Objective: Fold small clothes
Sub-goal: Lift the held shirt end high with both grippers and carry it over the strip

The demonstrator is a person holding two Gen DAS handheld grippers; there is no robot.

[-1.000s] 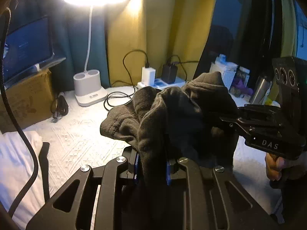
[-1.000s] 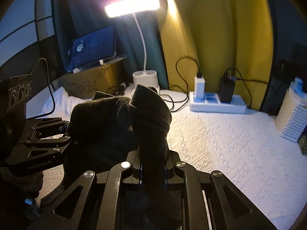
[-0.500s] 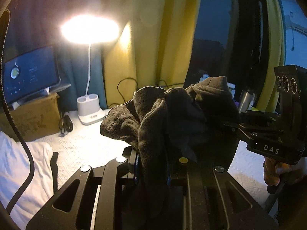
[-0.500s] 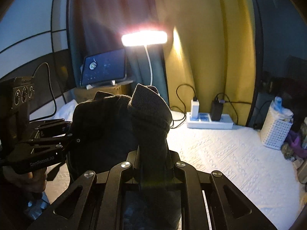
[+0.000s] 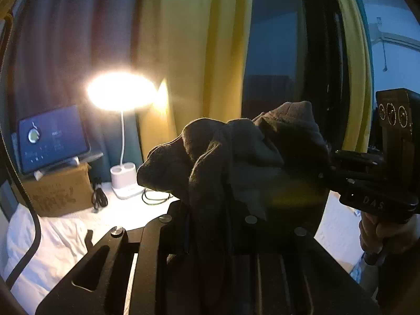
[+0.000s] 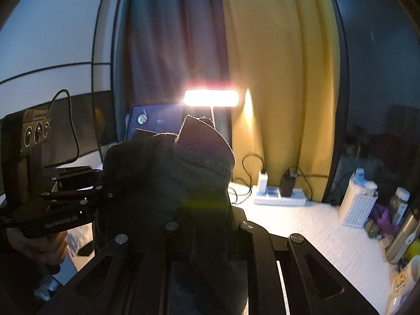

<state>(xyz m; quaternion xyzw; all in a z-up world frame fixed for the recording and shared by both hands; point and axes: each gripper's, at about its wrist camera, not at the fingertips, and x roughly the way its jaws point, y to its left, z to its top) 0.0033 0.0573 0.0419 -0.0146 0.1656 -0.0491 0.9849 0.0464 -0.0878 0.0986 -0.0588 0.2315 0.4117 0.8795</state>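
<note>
Left gripper (image 5: 207, 225) and right gripper (image 6: 207, 231) are both raised, each clamped on the dark cloth (image 5: 236, 157), facing each other close together.

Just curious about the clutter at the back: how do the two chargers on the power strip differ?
The white charger sits left of the black charger. The white one's cable loops up and off to the left, while the black one's trails away to the right. Apart from the colour, they are much alike: both stand upright, plugged into the same white power strip, each with a dark cable coming from its top.
</note>
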